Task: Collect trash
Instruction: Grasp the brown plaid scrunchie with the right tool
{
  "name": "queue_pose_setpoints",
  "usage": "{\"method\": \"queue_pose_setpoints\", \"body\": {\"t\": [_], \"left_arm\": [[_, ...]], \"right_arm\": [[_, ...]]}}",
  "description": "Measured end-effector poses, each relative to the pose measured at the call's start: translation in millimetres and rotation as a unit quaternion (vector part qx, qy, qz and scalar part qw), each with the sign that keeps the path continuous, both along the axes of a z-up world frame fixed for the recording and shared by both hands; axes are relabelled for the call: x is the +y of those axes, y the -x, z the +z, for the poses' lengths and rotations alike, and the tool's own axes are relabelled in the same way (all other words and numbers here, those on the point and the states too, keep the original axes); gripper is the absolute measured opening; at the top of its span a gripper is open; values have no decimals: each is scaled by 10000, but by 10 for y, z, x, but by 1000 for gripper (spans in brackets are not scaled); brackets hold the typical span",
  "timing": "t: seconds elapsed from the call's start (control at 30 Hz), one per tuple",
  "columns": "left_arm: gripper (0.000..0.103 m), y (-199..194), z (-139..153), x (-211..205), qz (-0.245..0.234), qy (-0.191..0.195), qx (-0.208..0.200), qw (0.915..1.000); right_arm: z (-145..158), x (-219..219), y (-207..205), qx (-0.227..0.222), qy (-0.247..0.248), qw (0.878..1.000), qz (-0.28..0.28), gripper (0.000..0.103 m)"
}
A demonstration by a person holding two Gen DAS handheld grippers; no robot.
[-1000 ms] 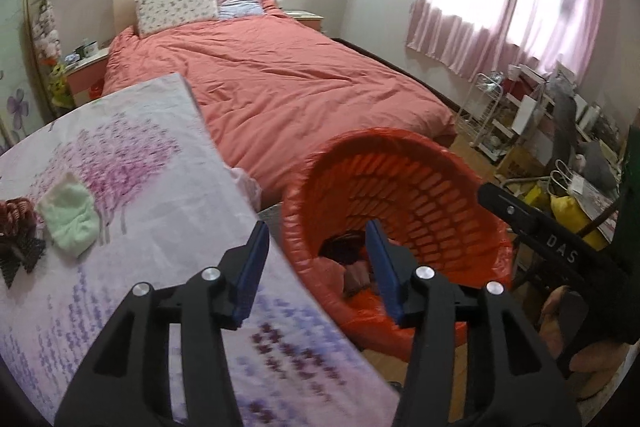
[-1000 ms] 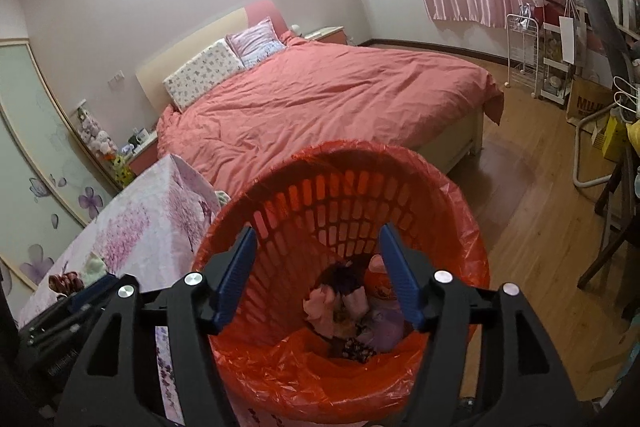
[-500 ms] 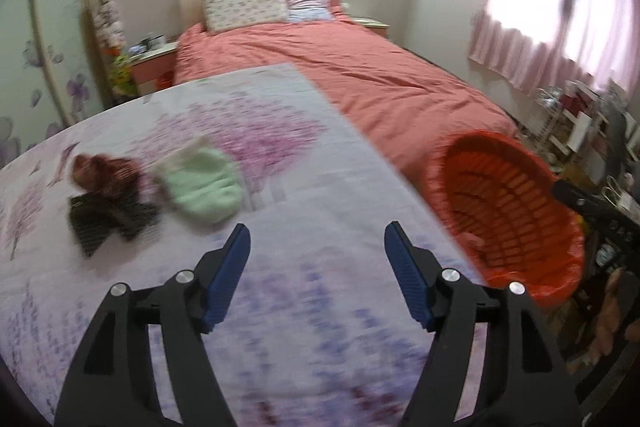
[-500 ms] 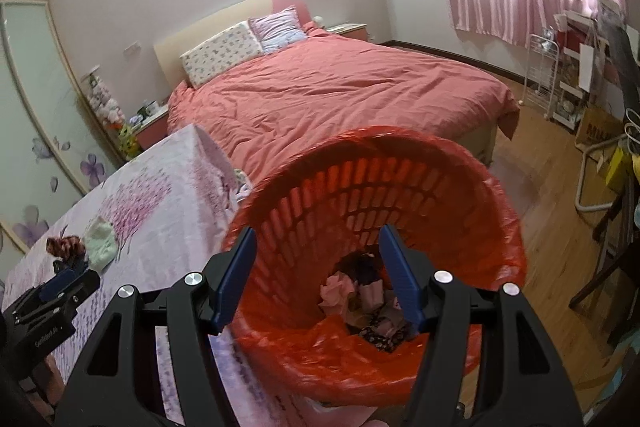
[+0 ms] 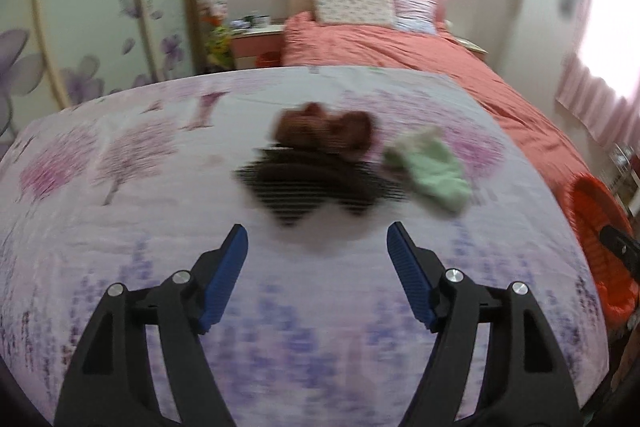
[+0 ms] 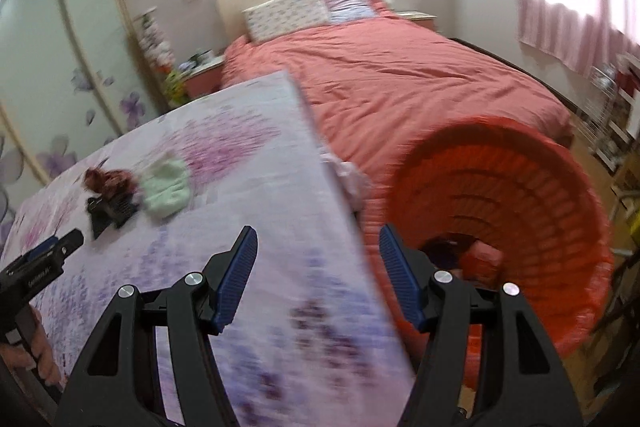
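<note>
— Where's the trash right now?

— Three soft pieces lie bunched together on the table (image 5: 120, 267), which is covered in a lilac flower-print cloth. There's a reddish-brown clump (image 5: 325, 131) at the back, a dark striped piece (image 5: 316, 187) touching its near side, and a pale green piece (image 5: 434, 171) just to the right of those two. All three are blurred in the left wrist view, so I can't tell what they're made of.

— And the left gripper?

— The left gripper (image 5: 316, 259) hangs over the cloth just short of the dark striped piece. Its blue fingers (image 5: 224, 279) are spreading apart, with nothing between them but the tablecloth below.

— What about the other one?

— The right gripper (image 6: 318, 275) sits above the table's right edge, one finger over the cloth and the other over the orange basket (image 6: 520, 155). Its fingers are apart and hold nothing.

— Where's the basket, then?

— It stands on the wooden floor beside the table, lined with an orange bag, between the table and the bed (image 6: 400, 75) with its salmon cover. A few dark and pinkish things (image 6: 460, 251) lie at its bottom — too blurred to name. In the left wrist view only a slice of the basket shows at the far right.

— Any hand visible?

— Part of a hand (image 6: 40, 359) at the lower left of the right wrist view, on the left gripper's handle.
</note>
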State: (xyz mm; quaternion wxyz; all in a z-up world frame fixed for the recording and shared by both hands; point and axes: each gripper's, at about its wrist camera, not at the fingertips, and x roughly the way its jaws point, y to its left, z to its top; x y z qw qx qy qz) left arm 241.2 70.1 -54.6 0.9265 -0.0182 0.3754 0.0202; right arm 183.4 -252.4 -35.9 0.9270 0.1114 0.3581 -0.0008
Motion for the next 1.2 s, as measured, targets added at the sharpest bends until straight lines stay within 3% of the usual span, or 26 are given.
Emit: {"method": "queue_pose_setpoints", "body": {"t": [0.3,0.63,0.77,0.8,0.9,1.0,1.2], "left_arm": [[72,60,24,718,538,-36,-81,9985],[72,74,-7,1137,858,2,-102,9963],[72,82,-30,1219,920,53,-64,9957],[72,83,-33,1235,929,87,-54,9956],[72,81,-37,1230,927,112,-43,9956],[72,83,-26,1226,898,120,-67,9959],[72,65,-15,1161,802,187,-66,9966]], "right_arm": [[97,930,-324,-66,45,9960,889,63],[246,1817,-795,-262,-219,9886,1468,58],[190,2068,-990,-121,-66,9868,1613,56],[137,2138,-1062,-7,5,9862,1656,52],[-9,2226,-1174,388,8,9824,1825,16],[-64,2256,-1036,413,144,9792,1980,8],[65,2010,-615,173,87,9783,2065,6]]}}
